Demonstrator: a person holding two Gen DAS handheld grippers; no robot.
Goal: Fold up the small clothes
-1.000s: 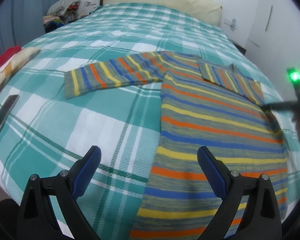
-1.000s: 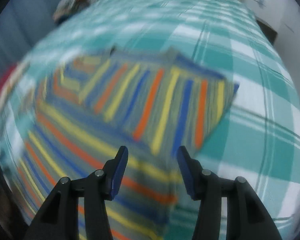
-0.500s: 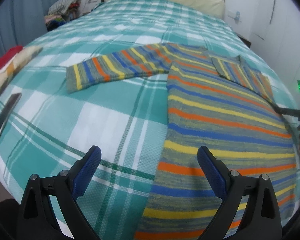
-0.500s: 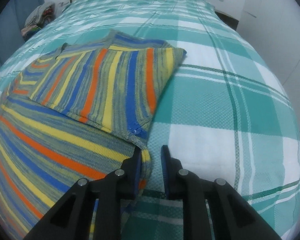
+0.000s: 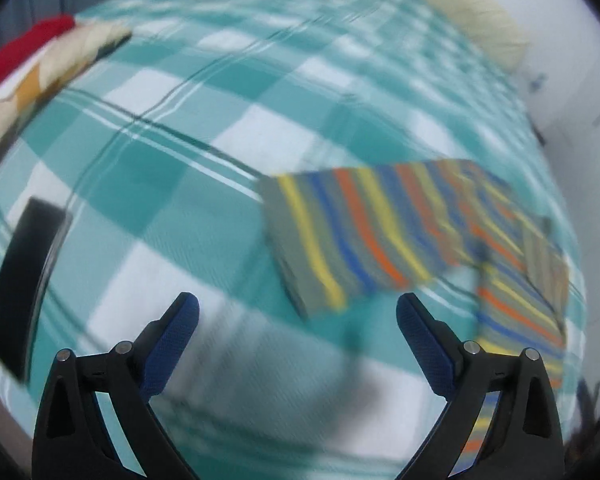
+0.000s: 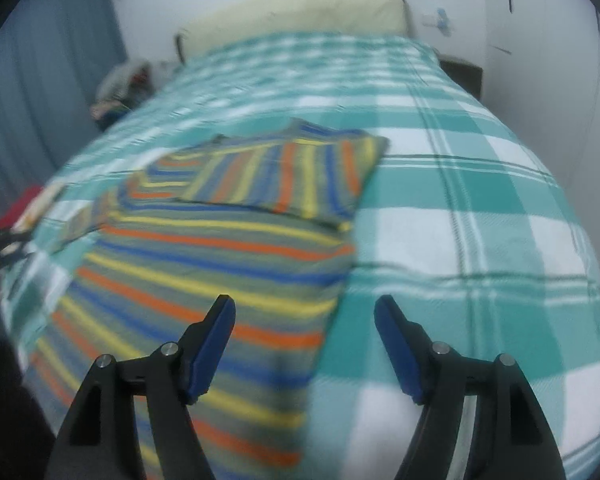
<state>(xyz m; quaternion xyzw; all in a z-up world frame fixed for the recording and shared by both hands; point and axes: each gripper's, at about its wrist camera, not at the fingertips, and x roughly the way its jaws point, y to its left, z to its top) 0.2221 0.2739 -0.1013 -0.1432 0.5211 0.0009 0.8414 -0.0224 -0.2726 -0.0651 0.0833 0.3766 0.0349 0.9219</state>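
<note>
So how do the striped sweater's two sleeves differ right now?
The left sleeve lies stretched out flat on the plaid bedspread, pointing away from the body; the right sleeve is already folded in over the sweater's body. The left sleeve's cuff sits ahead of the open left tool; the right sleeve lies well beyond the open right tool. Both share the same stripes.

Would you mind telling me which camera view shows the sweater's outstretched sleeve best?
The left wrist view: the outstretched sleeve lies nearly whole, cuff included, just ahead of the open left tongs, though motion-blurred. The right wrist view shows only a foreshortened sliver at the sweater's far left side.
</note>
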